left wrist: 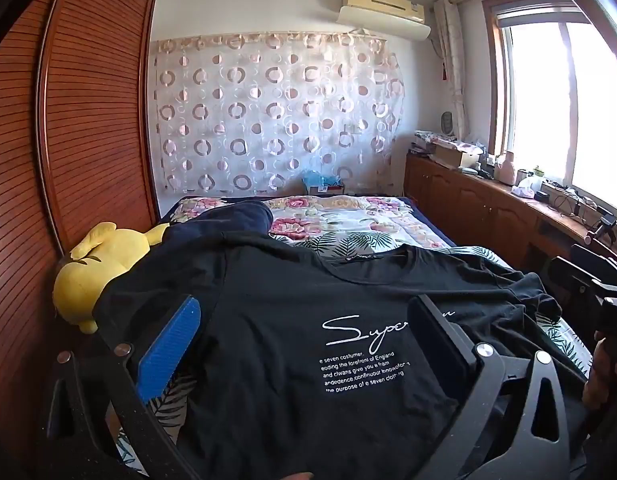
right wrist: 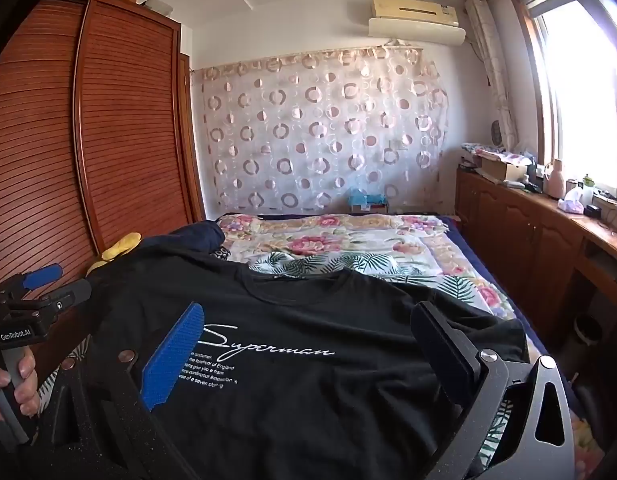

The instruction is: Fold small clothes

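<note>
Left of the left gripper (left wrist: 304, 340) a yellow plush (left wrist: 96, 268) lies against the wardrobe (left wrist: 88, 120), and under both grippers a black T-shirt (left wrist: 288, 312) is spread front-up on the bed (left wrist: 348, 220), its white print between the left gripper's fingers, a dark blue garment (left wrist: 228, 220) beyond its left shoulder. Both the left gripper and the right gripper (right wrist: 308, 344) hover wide open over the shirt, gripping nothing. Right of the right gripper, the shirt's sleeve lies rumpled, with low cabinets (right wrist: 528, 232) under the window (right wrist: 580, 80) beyond.
</note>
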`<state>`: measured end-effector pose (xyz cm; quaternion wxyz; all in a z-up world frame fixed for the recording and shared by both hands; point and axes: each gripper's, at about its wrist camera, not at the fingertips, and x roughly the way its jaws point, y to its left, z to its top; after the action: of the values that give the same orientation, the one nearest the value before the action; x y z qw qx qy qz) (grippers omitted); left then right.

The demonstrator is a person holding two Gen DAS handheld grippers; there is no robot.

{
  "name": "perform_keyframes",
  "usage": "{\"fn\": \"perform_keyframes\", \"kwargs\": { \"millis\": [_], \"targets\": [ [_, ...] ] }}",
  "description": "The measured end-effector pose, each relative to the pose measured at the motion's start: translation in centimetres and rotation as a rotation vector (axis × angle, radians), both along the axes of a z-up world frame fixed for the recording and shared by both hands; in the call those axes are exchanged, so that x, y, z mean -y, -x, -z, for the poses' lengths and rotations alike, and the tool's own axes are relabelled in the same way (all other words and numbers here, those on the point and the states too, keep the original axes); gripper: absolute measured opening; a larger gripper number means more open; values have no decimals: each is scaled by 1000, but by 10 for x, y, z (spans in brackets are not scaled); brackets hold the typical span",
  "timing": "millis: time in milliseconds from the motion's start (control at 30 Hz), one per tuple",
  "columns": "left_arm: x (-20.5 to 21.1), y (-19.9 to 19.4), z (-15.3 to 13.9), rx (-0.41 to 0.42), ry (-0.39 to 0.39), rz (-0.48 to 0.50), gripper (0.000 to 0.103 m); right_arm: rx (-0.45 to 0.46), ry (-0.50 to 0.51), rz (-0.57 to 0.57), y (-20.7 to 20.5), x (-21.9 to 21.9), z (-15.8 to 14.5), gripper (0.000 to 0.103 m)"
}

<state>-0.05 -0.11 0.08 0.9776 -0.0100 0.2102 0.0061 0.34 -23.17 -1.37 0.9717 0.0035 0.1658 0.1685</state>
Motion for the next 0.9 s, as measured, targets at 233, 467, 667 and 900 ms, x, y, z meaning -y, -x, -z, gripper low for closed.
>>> {"fn": "perform_keyframes", "kwargs": {
  "millis": [233,467,667,900],
  "targets": [
    [-8,2,-4,6,-1,-4,103,2,4,4,0,-6,1,103],
    [-11,6,-10,13,-9,-10,103,0,-9,0,5,3,-2,103],
    [-2,7,-10,18,-20,-21,103,-3,-12,-2,0,-2,0,103],
    [-1,6,-7,19,-22,-23,103,-3,-14,-2,-1,-2,1,103]
  ]
}}
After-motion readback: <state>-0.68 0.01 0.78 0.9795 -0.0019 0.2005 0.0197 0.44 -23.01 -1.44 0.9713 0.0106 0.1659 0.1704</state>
